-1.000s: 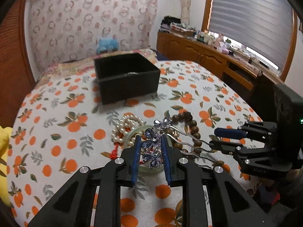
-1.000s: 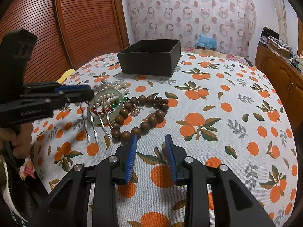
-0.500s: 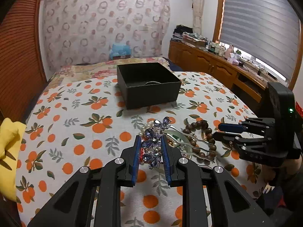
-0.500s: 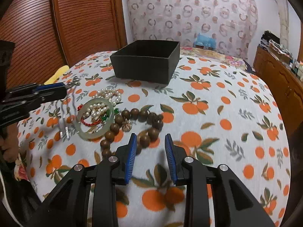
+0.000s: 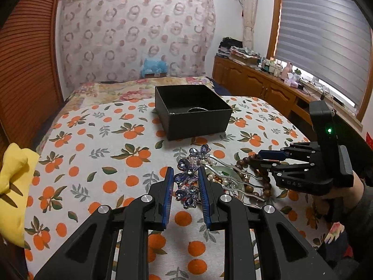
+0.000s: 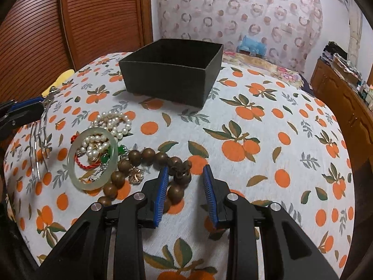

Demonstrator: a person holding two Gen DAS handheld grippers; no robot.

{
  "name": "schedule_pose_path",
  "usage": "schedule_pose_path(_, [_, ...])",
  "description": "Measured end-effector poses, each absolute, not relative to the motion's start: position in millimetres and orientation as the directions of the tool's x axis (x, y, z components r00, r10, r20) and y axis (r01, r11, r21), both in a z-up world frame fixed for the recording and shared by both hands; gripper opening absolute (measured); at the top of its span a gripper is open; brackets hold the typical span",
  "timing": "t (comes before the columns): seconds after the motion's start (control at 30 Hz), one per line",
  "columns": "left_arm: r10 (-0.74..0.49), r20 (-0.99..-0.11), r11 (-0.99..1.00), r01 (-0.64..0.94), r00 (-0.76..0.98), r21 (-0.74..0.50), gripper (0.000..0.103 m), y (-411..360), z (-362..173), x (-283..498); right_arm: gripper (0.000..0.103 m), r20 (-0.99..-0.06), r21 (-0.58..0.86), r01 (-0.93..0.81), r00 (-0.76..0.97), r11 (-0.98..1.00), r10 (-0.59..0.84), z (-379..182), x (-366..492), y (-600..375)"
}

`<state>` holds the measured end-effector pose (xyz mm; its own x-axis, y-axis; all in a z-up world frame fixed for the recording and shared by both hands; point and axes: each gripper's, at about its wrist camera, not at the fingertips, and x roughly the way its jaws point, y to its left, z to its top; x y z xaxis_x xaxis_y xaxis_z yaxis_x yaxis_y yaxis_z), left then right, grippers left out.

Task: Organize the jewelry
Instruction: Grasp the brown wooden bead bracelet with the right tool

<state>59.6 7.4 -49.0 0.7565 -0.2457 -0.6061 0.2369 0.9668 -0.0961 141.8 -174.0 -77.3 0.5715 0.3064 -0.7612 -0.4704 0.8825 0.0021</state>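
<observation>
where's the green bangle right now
In the right wrist view the green bangle lies on the tablecloth at left, ringed around pearls, with the wooden beads just to its right and the black box beyond.

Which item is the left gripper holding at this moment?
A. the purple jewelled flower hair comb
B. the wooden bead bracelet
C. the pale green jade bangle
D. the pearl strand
A. In the left wrist view the left gripper is closed on the purple flower hair comb, lifted with its metal prongs trailing right, while the jade bangle, wooden bead bracelet and pearl strand lie on the tablecloth.
</observation>
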Motion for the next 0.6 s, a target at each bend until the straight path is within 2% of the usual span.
schedule_pose_path(0.07, [-0.244, -0.603, 0.967, 0.233, 0.76, -0.098, 0.02, 9, -49, 59, 0.029, -0.763, -0.011, -0.477, 0.572, 0.879, 0.301, -77, 142, -173])
schedule_pose_path(0.1, [-0.243, -0.602, 0.968, 0.231, 0.761, -0.099, 0.02, 10, -48, 59, 0.018, -0.762, -0.015, -0.484, 0.572, 0.875, 0.303, -78, 141, -172])
schedule_pose_path(0.13, [-0.241, -0.601, 0.968, 0.229, 0.762, -0.099, 0.02, 11, -48, 60, 0.017, -0.762, -0.02, -0.491, 0.572, 0.871, 0.305, -77, 140, -171])
schedule_pose_path(0.6, [-0.214, -0.587, 0.976, 0.201, 0.781, -0.087, 0.02, 19, -41, 62, 0.017, -0.634, -0.062, -0.493, 0.691, 0.868, 0.347, -10, 121, -177])
